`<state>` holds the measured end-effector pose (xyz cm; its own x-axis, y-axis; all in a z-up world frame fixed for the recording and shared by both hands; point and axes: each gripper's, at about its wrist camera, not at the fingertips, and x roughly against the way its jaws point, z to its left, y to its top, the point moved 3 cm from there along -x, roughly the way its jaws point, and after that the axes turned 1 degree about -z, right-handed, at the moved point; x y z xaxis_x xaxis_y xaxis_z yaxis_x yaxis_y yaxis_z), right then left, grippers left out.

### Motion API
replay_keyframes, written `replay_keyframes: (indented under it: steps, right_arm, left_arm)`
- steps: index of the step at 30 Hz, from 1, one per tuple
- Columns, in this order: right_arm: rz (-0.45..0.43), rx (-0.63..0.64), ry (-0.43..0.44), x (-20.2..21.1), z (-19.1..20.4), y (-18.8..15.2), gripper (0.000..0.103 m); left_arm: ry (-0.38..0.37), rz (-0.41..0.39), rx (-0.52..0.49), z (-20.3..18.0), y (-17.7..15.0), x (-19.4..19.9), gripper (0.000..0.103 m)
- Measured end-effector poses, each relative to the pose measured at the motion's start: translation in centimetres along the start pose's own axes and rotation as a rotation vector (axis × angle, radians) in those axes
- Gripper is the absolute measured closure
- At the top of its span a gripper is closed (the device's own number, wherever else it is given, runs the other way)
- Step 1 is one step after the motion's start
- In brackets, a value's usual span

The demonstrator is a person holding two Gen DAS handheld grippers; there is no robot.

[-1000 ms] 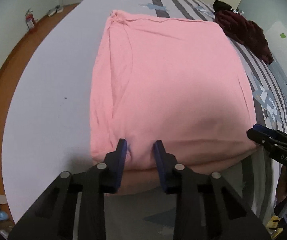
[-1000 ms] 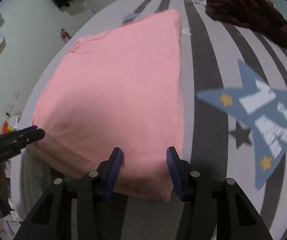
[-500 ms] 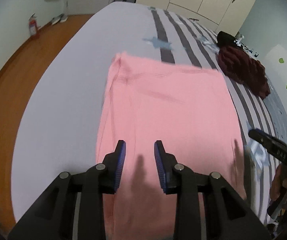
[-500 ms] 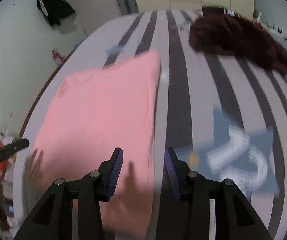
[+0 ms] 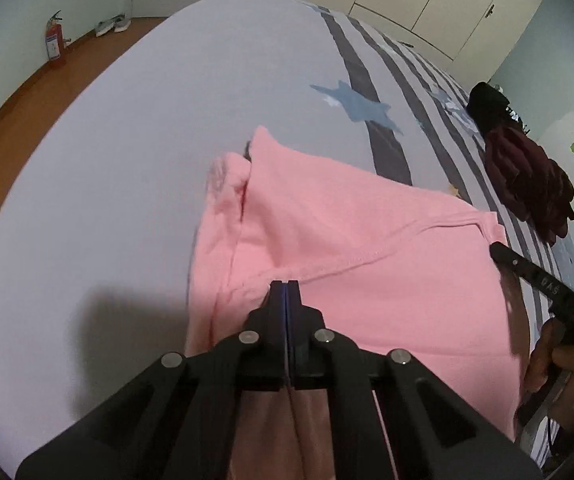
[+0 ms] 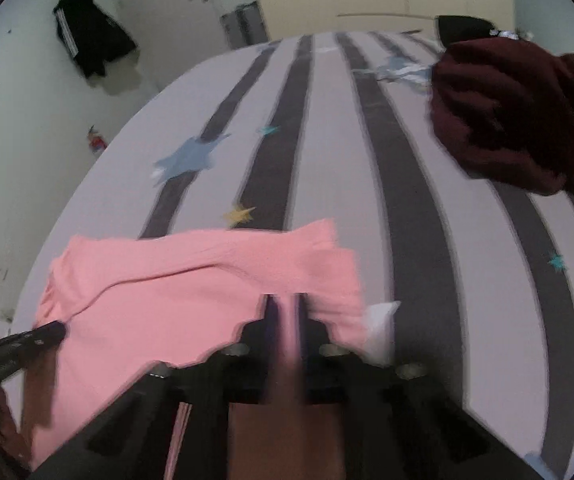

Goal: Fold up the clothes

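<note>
The pink garment [image 5: 367, 248] lies on the bed [image 5: 135, 152], near its front edge, with its near hem lifted and carried toward the far end. The left tool [image 5: 287, 286] is fully closed, its blue-lined pads pinching the hem near the garment's left side. The right tool [image 6: 285, 300] is likewise clamped tight on the pink cloth at the right side; that view is blurred, yet fabric clearly runs between its pads. Holding the two corners level and apart probably keeps the edge taut, so the cloth doubles over in a straight crease rather than bunching.

The material looks like soft, thin cotton jersey: matte, limp, draping in shallow ripples. A stitched seam [image 5: 351, 262] curves across the upper layer, and at the left a side flap already sits folded inward, giving the piece a roughly rectangular outline. A white tag or label [image 6: 381, 320] peeks out beside the right tool.

The bed's cover is smooth pale grey with dark stripes and printed stars. A crumpled maroon garment [image 6: 519, 120], thicker and fuzzier, waits well apart at the far right.
</note>
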<state>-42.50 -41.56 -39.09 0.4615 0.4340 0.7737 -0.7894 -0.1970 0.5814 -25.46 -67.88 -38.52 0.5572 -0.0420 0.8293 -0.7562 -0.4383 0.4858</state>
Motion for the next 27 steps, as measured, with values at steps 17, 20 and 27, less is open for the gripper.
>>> replay_keyframes:
  steps: [17, 20, 27]
  right_arm:
    - [0.031, 0.147, 0.086, -3.0, 3.7, 2.5, 0.096]
    - [0.015, 0.081, 0.111, -3.1, 2.3, 3.1, 0.096]
    - [-0.050, -0.057, -0.050, -0.4, -3.5, 4.4, 0.087]
  left_arm:
    - [-0.006, -0.003, -0.058, -1.9, 2.7, -4.0, 0.101]
    - [-0.001, -0.010, -0.030, -1.4, 2.8, -3.4, 0.101]
    - [0.072, -0.082, 0.003, 1.1, 3.6, 1.1, 0.060]
